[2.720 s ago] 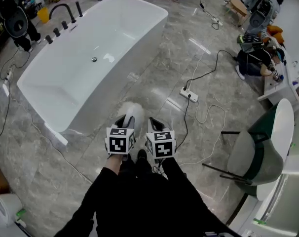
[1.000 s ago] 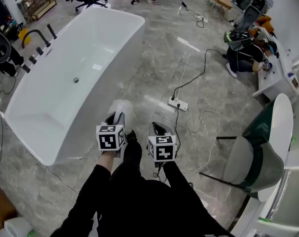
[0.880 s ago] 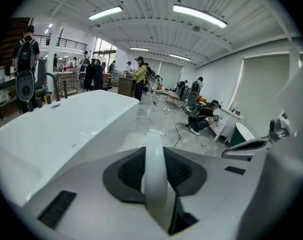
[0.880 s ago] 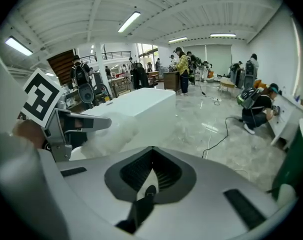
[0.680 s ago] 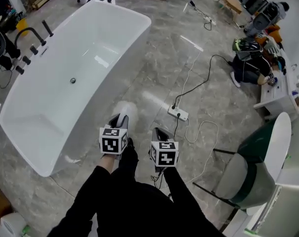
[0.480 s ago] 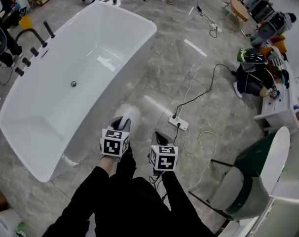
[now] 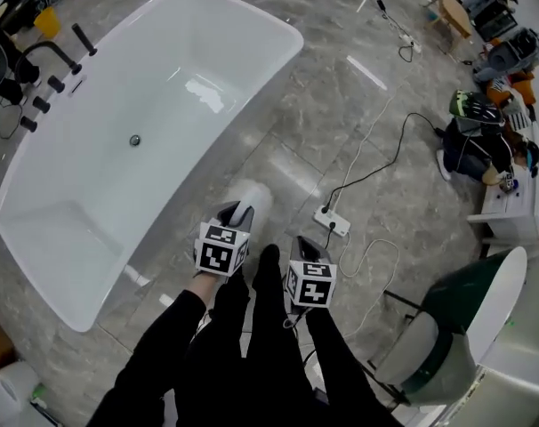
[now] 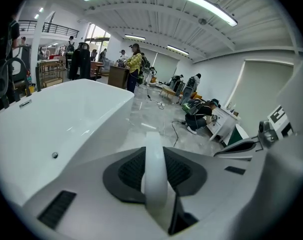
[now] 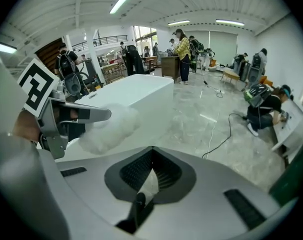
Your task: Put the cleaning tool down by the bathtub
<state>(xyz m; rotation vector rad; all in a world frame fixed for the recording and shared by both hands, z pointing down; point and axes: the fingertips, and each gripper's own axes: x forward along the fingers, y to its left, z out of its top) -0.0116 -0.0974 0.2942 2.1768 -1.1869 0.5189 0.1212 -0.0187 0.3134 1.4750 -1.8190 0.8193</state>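
Note:
The cleaning tool is a white fluffy duster; its head (image 7: 253, 195) sticks out ahead of my left gripper (image 7: 237, 214) over the grey floor, just right of the white bathtub (image 7: 163, 69). In the left gripper view its white handle (image 8: 155, 166) runs between the jaws of the left gripper (image 8: 156, 184), which is shut on it, with the bathtub (image 8: 56, 119) to the left. The right gripper view shows the fluffy head (image 9: 114, 126) beside the bathtub (image 9: 136, 94). My right gripper (image 7: 305, 250) hangs next to the left one; its jaws (image 9: 149, 184) are shut with nothing in them.
A white power strip (image 7: 332, 221) with cables lies on the floor right of the grippers. A green and white chair (image 7: 465, 318) stands at the lower right. Black taps (image 7: 47, 69) line the tub's far left rim. A person crouches by equipment (image 7: 478, 145) at the right.
The view has shifted along the tub, which now lies closer on the left. Both grippers stay side by side in front of the body, the left still holding the duster.

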